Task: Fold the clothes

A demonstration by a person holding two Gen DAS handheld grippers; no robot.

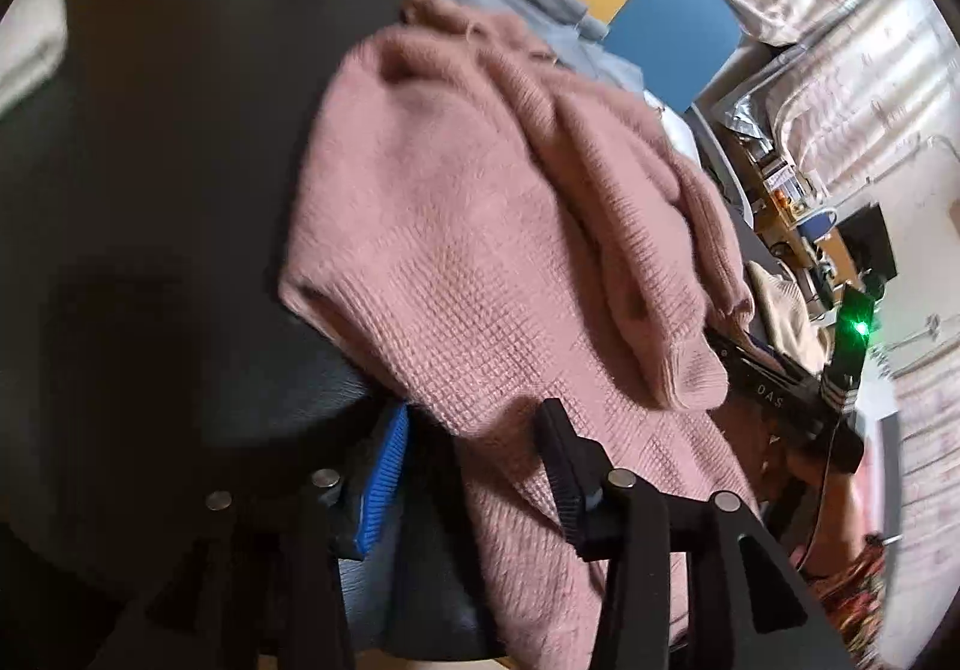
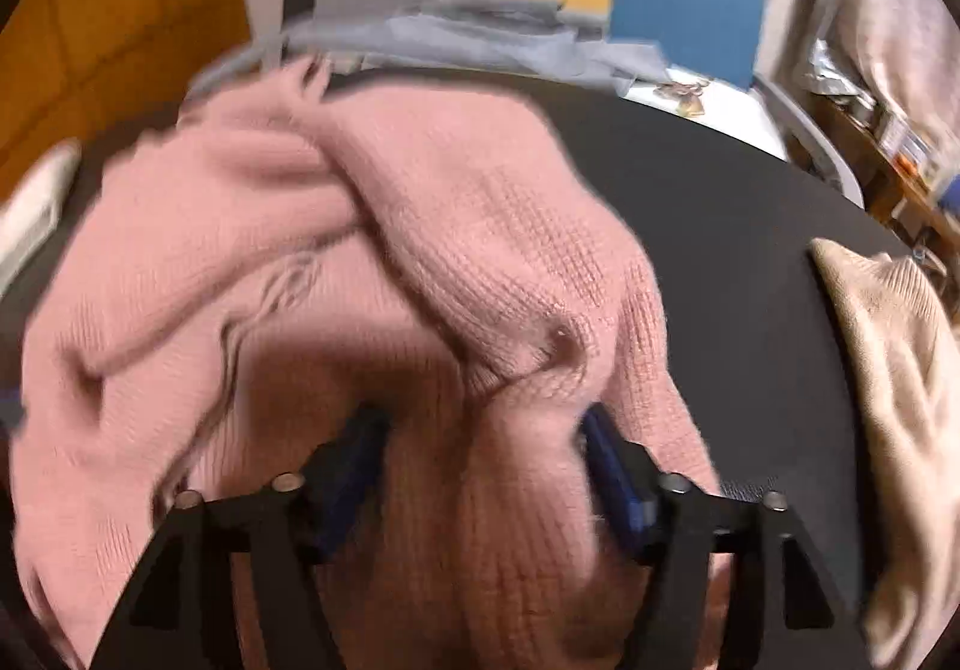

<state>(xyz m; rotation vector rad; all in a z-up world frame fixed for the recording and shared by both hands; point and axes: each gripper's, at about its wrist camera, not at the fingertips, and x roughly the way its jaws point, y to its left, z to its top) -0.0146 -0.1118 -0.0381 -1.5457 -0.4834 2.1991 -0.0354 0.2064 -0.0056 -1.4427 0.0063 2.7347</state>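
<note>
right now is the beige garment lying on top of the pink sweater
No, in the right wrist view the beige garment lies apart from the pink sweater, with bare black table between them.

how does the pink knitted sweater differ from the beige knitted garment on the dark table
The pink knitted sweater lies across the middle of the dark table, while the beige knitted garment sits at the table's right edge. The pink sweater is spread out with a sleeve folded over its body; the beige garment is only partly in view. Both are soft knits resting on the same tabletop.
</note>
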